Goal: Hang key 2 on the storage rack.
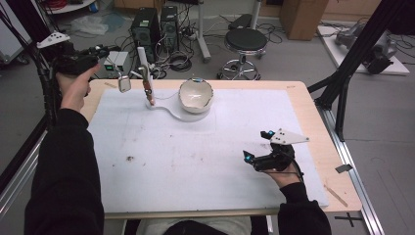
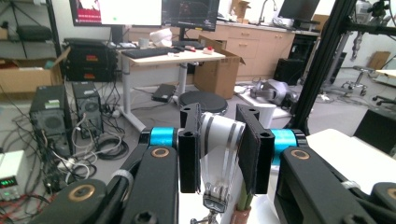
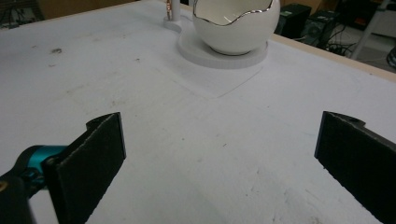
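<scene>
My left gripper (image 1: 120, 77) is held up past the table's far left corner, shut on a white band with grey stripes (image 2: 219, 135). The band's metal clasp (image 2: 215, 203) dangles below the jaws, and the band (image 1: 125, 84) hangs just left of a white post (image 1: 147, 83) with a brownish tip. That post rises from a white base (image 1: 171, 112), which also carries a white egg-shaped bowl (image 1: 195, 94) with a wavy rim. At the front right my right gripper (image 1: 257, 145) stands open low over the white mat with nothing between its fingers, facing the bowl (image 3: 236, 23).
A white mat (image 1: 195, 161) covers most of the wooden table (image 1: 323, 147). A black frame leg (image 1: 342, 93) stands at the right edge. Beyond the far edge are a black stool (image 1: 244, 41), computer towers (image 1: 144, 27) and cables on the floor.
</scene>
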Demonstrator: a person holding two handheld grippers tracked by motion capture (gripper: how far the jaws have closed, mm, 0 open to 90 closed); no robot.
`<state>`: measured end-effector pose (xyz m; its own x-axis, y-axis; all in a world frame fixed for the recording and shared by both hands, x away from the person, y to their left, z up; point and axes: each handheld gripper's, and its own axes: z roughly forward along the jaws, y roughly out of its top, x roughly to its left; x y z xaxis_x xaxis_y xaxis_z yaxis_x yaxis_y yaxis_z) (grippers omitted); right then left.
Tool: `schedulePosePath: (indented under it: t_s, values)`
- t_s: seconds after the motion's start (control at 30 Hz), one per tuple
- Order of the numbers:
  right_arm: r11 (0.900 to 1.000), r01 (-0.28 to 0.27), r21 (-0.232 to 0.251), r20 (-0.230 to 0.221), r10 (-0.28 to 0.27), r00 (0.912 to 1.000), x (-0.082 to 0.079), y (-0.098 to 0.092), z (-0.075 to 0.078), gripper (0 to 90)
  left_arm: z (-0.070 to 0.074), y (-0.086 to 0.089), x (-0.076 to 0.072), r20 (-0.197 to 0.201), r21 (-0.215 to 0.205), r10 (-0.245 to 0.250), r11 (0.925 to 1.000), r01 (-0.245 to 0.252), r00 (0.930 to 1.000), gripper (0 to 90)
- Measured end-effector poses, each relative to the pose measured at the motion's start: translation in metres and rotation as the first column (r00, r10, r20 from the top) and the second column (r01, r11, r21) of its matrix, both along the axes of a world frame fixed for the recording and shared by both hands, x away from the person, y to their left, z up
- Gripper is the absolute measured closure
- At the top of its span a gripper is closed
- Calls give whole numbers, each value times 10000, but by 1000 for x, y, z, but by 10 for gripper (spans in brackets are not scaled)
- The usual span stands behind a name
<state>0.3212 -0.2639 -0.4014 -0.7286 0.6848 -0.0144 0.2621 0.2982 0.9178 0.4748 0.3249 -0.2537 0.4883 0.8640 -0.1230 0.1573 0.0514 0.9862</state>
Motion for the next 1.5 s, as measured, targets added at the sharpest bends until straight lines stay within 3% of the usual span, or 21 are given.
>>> schedulePosePath:
  t_s: [0.3, 0.47, 0.53, 0.67, 0.8, 0.93, 1.07, 1.2, 1.33, 1.5]
  values:
    - [10000, 29, 14, 111, -29, 9999, -1, -2, 1, 9, 1, -12, 17, -200, 294, -40, 9996, 46, 9998, 714]
    - [9999, 110, 96, 163, -111, 9998, -3, -4, 2, 9, -4, -13, 25, -257, 11, -121, 9999, 122, 9996, 714]
    - [9999, 139, 97, 177, -140, 9997, -3, -4, 2, 9, -5, -13, 28, -291, 95, -135, 9999, 138, 9995, 714]
    - [9999, 163, -19, 201, -162, 9997, -4, -4, 1, 9, -7, -14, 32, -344, 189, -180, 9996, 187, 9992, 714]
    - [9996, 267, -47, 209, -266, 9994, -5, -5, 1, 9, -9, -14, 35, -228, -59, -225, 9997, 224, 9995, 714]
    - [9990, 445, -68, 197, -444, 9988, -8, -7, 2, 9, -9, -16, 40, -309, 178, -305, 9994, 311, 9991, 714]
    - [9988, 476, -117, 148, -474, 9988, -9, -8, 1, 9, -10, -20, 44, -51, 75, -291, 9995, 292, 9996, 714]
    - [9986, 494, -167, 189, -491, 9986, -8, -8, -1, 9, -16, -21, 48, -244, 62, -507, 9987, 509, 9984, 713]
    - [9988, 484, -100, 94, -484, 9988, -8, -9, -4, 9, -16, -24, 48, -119, 119, -614, 9980, 616, 9980, 713]
    - [9989, 476, -45, -16, -476, 9989, -8, -8, -4, 9, -19, -25, 50, -364, 110, -767, 9970, 771, 9964, 711]
